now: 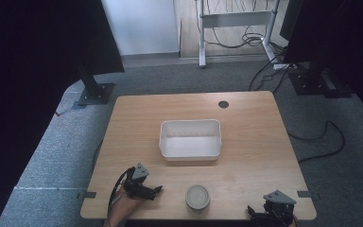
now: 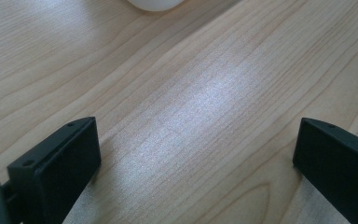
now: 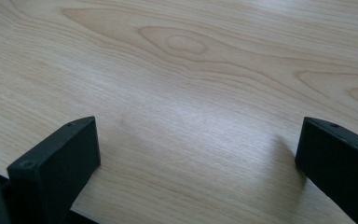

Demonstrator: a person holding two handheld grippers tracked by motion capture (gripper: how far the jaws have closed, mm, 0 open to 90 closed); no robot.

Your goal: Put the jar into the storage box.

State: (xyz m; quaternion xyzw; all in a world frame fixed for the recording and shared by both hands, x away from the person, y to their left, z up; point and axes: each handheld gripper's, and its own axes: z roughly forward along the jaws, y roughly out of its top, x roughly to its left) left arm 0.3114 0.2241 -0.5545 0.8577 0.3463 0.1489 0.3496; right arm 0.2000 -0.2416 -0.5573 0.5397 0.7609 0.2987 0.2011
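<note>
Gaping wide, the left gripper (image 2: 196,154) has nothing between its jaws but pale wood grain, and the right gripper (image 3: 198,154) stands just as open over bare wood. Seen from above, the left gripper (image 1: 147,189) lies near the table's front edge with the round tin (image 1: 198,197) close beside it (not touching), between it and the right gripper (image 1: 264,213) at the front right corner. Farther back, the white tub (image 1: 190,139) sits mid-table (image 1: 255,156). Grey carpet (image 1: 56,156) surrounds the table — cables (image 1: 321,137) trail across it, with dark stands behind.
</note>
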